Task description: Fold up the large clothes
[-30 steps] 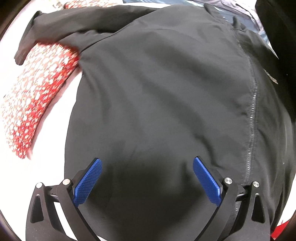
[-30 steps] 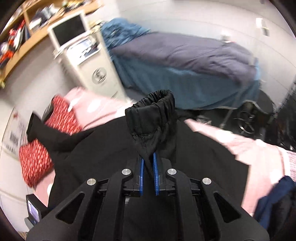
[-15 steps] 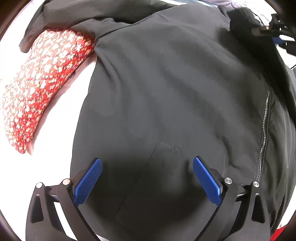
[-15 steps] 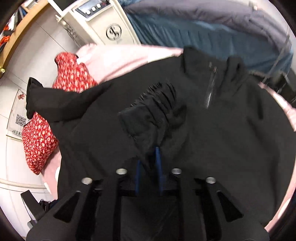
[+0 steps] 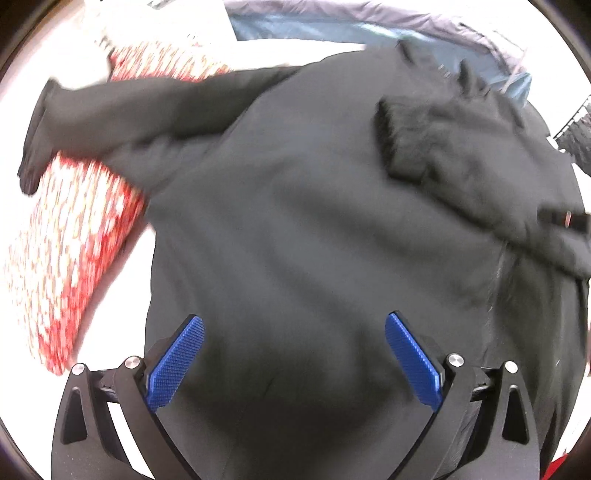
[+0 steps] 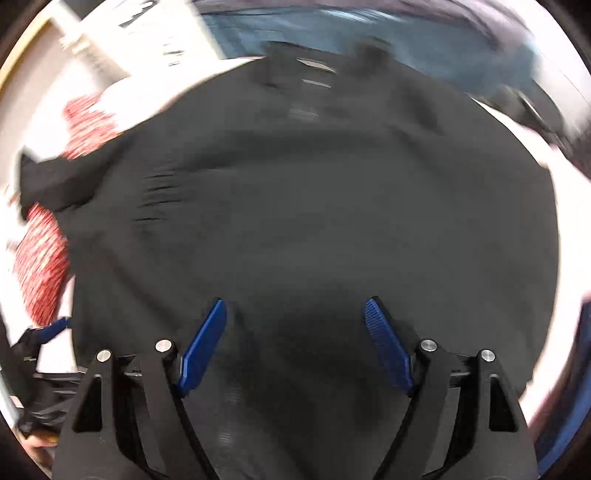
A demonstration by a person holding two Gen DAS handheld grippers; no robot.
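A large black jacket [image 5: 295,229] lies spread on a pale bed and fills both views [image 6: 314,221]. One sleeve [image 5: 461,155] lies folded across its chest, elastic cuff toward the middle. The other sleeve [image 5: 92,122] stretches out to the left over a red floral pillow. My left gripper [image 5: 293,332] hovers open above the jacket's lower body, nothing between its blue pads. My right gripper [image 6: 295,317] points down at the jacket, its jaws opening, with no cloth pinched between the pads [image 6: 388,347].
A red floral pillow [image 5: 66,258] lies left of the jacket. Behind the jacket's collar lie blue and grey bedding [image 5: 332,26] and a white cabinet [image 6: 147,33]. My left gripper's body [image 6: 40,332] shows at the left edge of the right wrist view.
My right gripper let go of the sleeve cuff, opened wide and dropped toward the jacket. The sleeve now lies across the chest. The left gripper stayed open and drew back, showing more jacket.
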